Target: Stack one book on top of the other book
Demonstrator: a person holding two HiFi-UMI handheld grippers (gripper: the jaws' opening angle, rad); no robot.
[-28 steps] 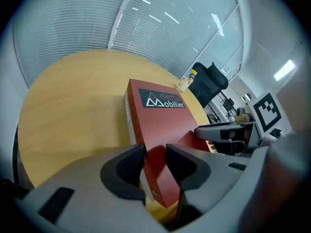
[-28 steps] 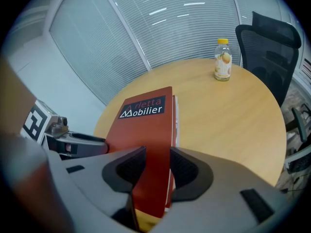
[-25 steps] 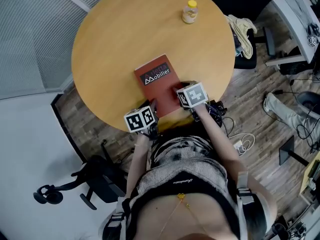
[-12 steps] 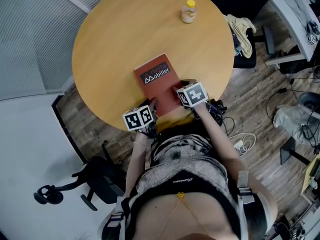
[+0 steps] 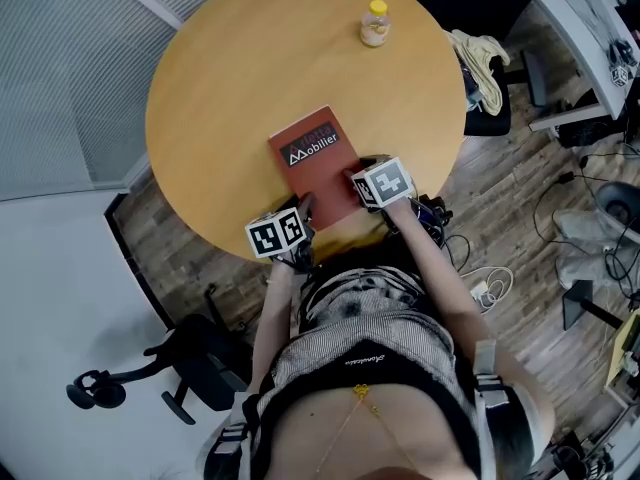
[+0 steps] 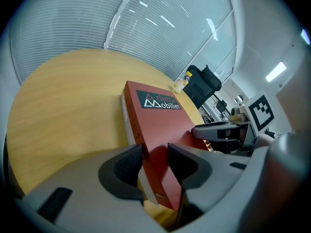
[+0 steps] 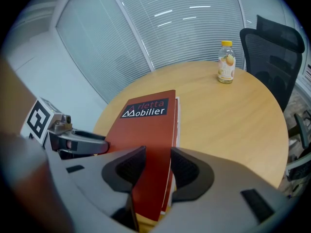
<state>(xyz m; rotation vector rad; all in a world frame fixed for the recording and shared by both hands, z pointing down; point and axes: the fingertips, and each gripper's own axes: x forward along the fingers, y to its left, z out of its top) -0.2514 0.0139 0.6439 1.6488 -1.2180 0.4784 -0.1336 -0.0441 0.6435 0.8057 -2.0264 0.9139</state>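
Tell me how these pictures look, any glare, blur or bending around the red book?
Head view: evenly lit and sharp; the red book's title reads, no glare on the table. Left gripper view: strong fisheye with black corners; the blinds bow and a ceiling light blows out. Right gripper view: the same bending; the bottle is crisp, the left edge a brown smear.

Marker cubes on the left tool (image 5: 303,211) and right tool (image 5: 356,176) hide the red book's (image 5: 315,158) near corners from above. The left tool's jaws have just been opening, a corner between them; whether the right tool's pads press it is unclear. One thick book or two stacked: cannot tell. The bottle's (image 5: 375,23) label is unreadably small.
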